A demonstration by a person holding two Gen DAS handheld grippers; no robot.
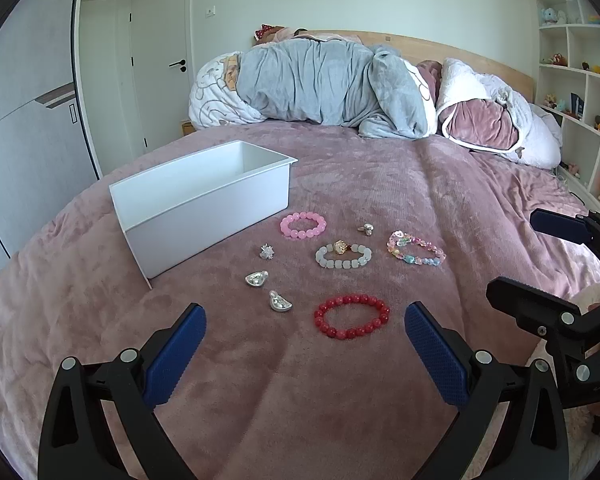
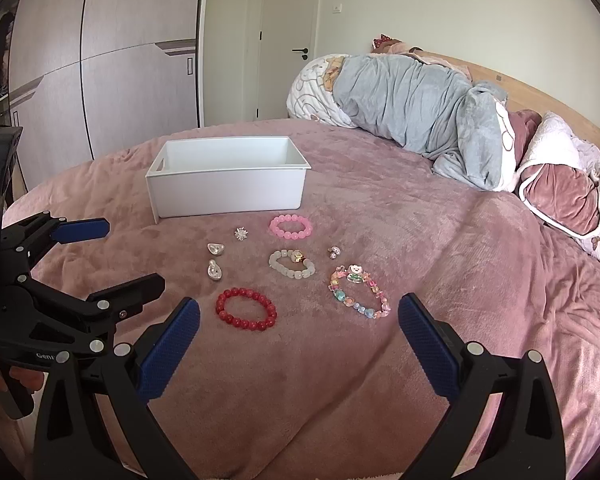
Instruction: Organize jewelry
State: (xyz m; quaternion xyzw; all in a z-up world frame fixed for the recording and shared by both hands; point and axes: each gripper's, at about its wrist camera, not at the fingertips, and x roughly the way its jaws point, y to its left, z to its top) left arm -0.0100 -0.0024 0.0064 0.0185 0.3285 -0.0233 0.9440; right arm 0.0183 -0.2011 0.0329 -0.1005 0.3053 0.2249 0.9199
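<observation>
The jewelry is laid out flat and well spaced on the pink bedspread (image 1: pixel 380 184), apparently so that each piece can be taken singly, with the white bin (image 1: pixel 204 196) set at about ten o'clock of the group in the left wrist view, its opening upward and nothing visible inside, evidently as the place for the pieces. In that view the red bead bracelet (image 1: pixel 352 316) is seen nearest, at roughly twelve o'clock from the left gripper (image 1: pixel 305 350), whose blue-padded jaws are spread wide with nothing between them. Beyond it lie the white bead bracelet (image 1: pixel 343 256) with a gold charm, the pink bead bracelet (image 1: pixel 303 225) close to the bin's front wall, and the multicoloured bracelet (image 1: pixel 415 249) at two o'clock. Two silver ingot-shaped charms (image 1: pixel 268 290), a small sparkly ornament (image 1: pixel 267 252) and a small pair of studs (image 1: pixel 366 229) are scattered around them; none is touching another. The right gripper (image 2: pixel 299 330) is likewise held agape and empty, low over the bedspread, with the multicoloured bracelet (image 2: pixel 360 292) at about one o'clock and the red bracelet (image 2: pixel 246 309) at eleven o'clock. Both tools are judged to be poised short of the pieces, no pick yet begun. A handle cut-out in the bin's left end wall (image 2: pixel 162 166) is shown only by the right wrist view; the toy-filled shelving (image 1: pixel 572 72) is shown only by the left. A fingertip (image 2: pixel 24 380) on the left tool's grip is seen only from the right.
</observation>
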